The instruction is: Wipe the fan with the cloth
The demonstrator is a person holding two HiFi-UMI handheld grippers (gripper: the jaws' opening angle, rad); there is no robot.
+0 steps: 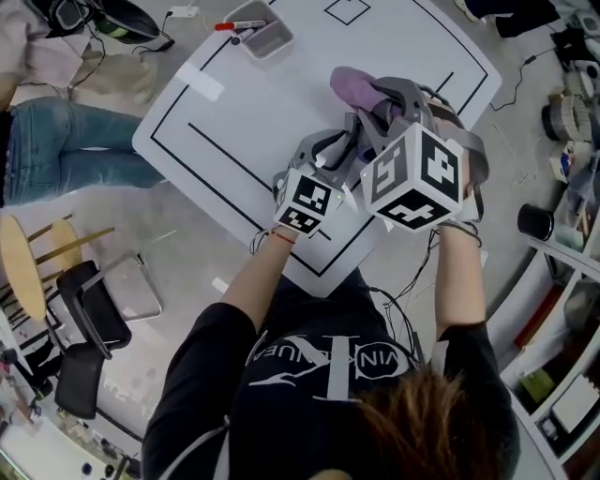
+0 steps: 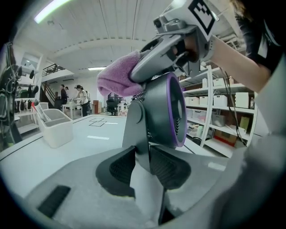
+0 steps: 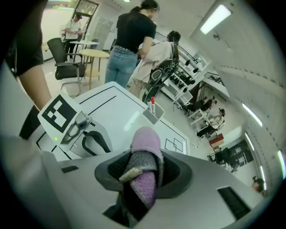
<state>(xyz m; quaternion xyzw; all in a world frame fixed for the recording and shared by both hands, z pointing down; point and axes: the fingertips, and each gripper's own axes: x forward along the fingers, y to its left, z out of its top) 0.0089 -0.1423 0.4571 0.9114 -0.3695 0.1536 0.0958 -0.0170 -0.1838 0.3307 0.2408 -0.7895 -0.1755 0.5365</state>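
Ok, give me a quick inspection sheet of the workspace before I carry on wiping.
Surface: white table with black line markings, mostly bare.
Job's things: grey fan with purple ring, upright; purple cloth against its top.
Clutter: bin with markers at the table's far edge.
Grippers: left hand-held gripper shut on the fan's stand; right hand-held gripper shut on the cloth.
Cables: leads hang below the right hand; a cable on the floor.
Surroundings: chair, shelving, person in jeans.
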